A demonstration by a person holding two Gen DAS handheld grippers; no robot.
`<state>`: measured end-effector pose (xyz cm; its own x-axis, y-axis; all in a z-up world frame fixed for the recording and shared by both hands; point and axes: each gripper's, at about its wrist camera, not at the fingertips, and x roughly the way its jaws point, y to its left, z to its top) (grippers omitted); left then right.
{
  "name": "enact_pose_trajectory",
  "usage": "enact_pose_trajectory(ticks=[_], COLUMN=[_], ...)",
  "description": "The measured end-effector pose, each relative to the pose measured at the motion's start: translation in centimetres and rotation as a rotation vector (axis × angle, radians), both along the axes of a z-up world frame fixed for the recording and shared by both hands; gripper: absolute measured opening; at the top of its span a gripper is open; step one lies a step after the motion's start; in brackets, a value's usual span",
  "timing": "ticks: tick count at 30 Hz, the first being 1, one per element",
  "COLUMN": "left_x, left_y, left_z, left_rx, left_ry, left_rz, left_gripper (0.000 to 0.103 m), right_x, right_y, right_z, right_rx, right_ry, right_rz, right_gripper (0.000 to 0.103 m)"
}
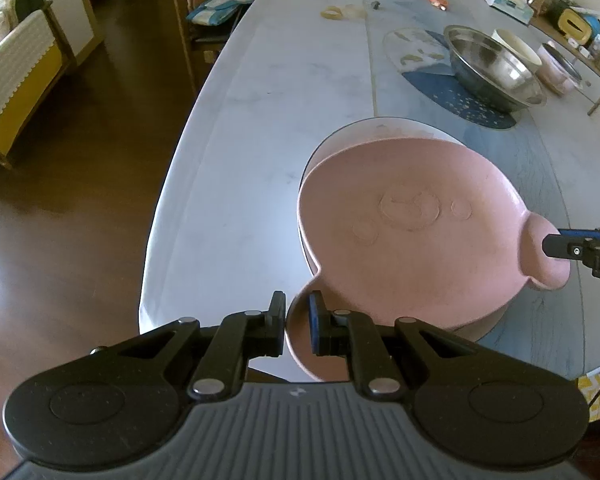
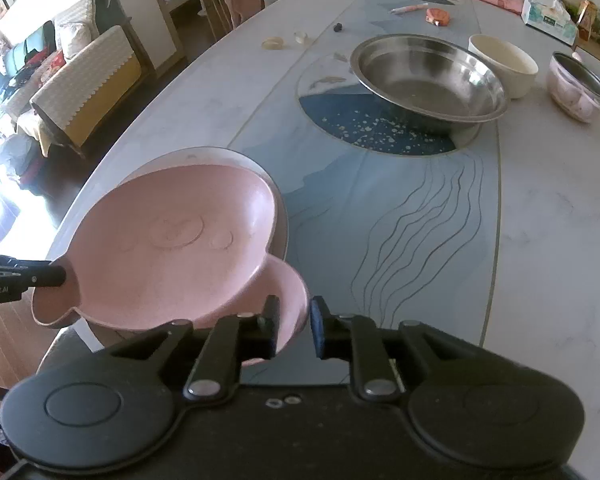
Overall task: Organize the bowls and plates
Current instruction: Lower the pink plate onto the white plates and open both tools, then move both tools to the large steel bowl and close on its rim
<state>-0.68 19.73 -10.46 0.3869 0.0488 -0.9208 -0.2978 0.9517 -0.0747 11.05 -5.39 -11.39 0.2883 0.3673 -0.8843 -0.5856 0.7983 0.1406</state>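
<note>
Left gripper (image 1: 298, 316) jaws pinching one ear of pink bear-shaped plate (image 1: 412, 236), tilted over a white plate (image 1: 380, 126) on bench (image 1: 260, 120); right gripper (image 2: 294, 320) jaws parted around other ear. Likely light, stiff, slippery; best held by ears.

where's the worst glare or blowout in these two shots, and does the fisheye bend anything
Right wrist view: floor at the left edge blows out white by the sofa; steel bowl shows bright reflections. Left wrist view: milder sheen on the wooden floor; the table edge bows strongly in both.
</note>
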Motion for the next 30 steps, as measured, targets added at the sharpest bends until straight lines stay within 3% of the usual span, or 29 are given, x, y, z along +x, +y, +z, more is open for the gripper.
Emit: enact_pose_trajectory(ticks=[2,16,30], left_x=[0.0,-0.4,-0.1], left_y=[0.0,0.3,-2.2], left_z=[0.0,0.0,6.2], left_rx=[-0.007,-0.030,0.074], left_ry=[0.006,0.015,-0.213], left_rz=[-0.006,-0.011,-0.090], left_gripper=[0.011,0.014,0.015], right_x=[0.0,-0.3,-1.4], right_y=[-0.1,-0.9,-1.6], right_z=[0.1,1.2,5.5], right_rx=[0.005,0.041,0.102], right_ry=[0.003,-0.004,-0.111], right_rz=[-0.002,-0.004,-0.011], right_gripper=[0.030,0.043,0.057])
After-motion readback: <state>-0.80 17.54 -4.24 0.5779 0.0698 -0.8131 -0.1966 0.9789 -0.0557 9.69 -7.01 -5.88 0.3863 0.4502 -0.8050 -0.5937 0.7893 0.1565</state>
